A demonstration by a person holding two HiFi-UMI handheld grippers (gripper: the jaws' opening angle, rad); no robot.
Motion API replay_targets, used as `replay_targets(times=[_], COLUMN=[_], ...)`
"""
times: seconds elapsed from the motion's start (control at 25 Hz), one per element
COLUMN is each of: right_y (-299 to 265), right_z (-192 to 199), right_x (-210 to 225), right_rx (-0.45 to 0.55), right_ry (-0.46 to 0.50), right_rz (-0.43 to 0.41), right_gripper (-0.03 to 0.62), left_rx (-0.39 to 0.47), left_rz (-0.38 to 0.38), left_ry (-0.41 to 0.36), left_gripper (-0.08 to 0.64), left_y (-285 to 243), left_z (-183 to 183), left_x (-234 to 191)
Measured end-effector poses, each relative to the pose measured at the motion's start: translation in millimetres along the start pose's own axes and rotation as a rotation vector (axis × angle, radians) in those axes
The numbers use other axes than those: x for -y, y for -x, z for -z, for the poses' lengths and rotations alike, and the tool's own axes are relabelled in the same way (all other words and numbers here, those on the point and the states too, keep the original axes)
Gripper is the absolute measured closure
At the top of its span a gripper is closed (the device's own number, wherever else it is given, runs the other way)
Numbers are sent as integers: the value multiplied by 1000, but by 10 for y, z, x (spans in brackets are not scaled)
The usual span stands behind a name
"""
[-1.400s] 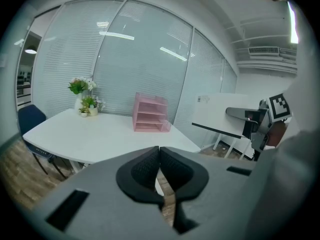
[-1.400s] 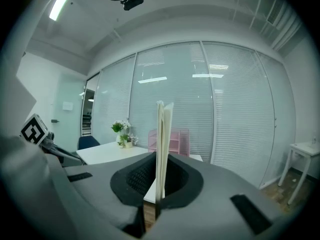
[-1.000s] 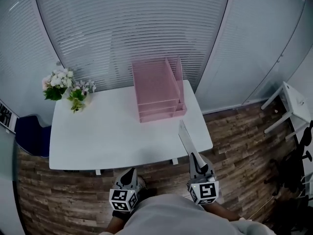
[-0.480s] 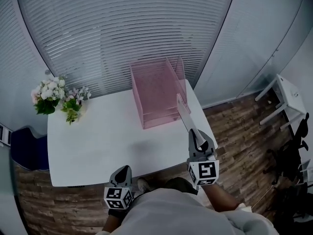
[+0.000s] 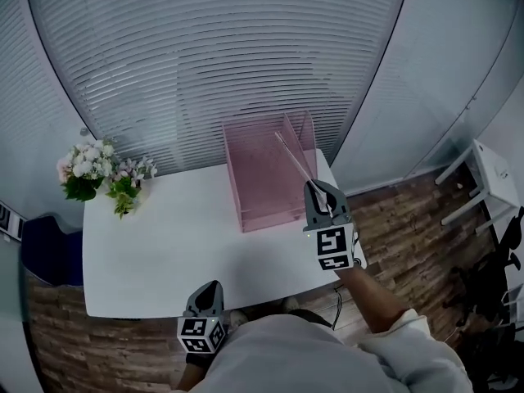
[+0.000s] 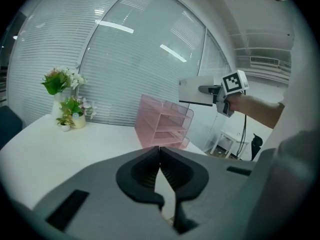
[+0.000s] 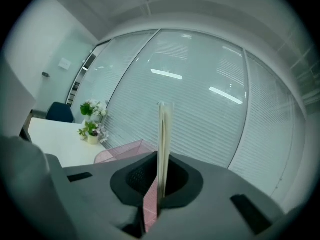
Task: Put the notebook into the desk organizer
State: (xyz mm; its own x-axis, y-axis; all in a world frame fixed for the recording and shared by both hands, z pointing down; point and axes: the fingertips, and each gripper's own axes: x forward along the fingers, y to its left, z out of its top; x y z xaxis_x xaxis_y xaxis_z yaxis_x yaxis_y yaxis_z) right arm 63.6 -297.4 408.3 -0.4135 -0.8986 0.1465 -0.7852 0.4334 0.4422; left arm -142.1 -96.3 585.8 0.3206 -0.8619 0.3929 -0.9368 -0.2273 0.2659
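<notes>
The notebook [image 5: 293, 155] is in the air, pinched at its near end by my right claw [image 5: 319, 193]. From the head view it reaches out over the right part of the pink desk organizer [image 5: 266, 170]. In the left gripper view it hangs above the organizer's top, clear of the mesh. In the right gripper view the notebook stands on edge between the pads, and the jaws are pressed tight on it. The organizer sits at the far right of the white tabletop [image 5: 164, 236], against the blinds. My left claw [image 5: 211, 289] sits low by the tabletop's near edge with its jaws pressed together and nothing between them. A pot of flowers [image 5: 98, 174] stands at the far left corner.
</notes>
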Motion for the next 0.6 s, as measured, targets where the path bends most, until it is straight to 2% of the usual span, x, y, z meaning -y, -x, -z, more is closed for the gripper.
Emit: replay_targets(times=[0.28,0.48,0.6], right_y=[-832,-1325,-1567], right_z=[64,190,307], right_x=[3,-95,-180], right_rx=[-121,-202,-254], right_ry=[214,413,569], right_rz=[-92,-145,-164], right_gripper=[568,568,568], left_rx=[12,15,20], left_rz=[-64,-101,-116], left_ry=[44,72,82], left_gripper=[551,551,551], left_y=[6,44,73], left_z=[12,63,77], left_x=[-98,-153,-184])
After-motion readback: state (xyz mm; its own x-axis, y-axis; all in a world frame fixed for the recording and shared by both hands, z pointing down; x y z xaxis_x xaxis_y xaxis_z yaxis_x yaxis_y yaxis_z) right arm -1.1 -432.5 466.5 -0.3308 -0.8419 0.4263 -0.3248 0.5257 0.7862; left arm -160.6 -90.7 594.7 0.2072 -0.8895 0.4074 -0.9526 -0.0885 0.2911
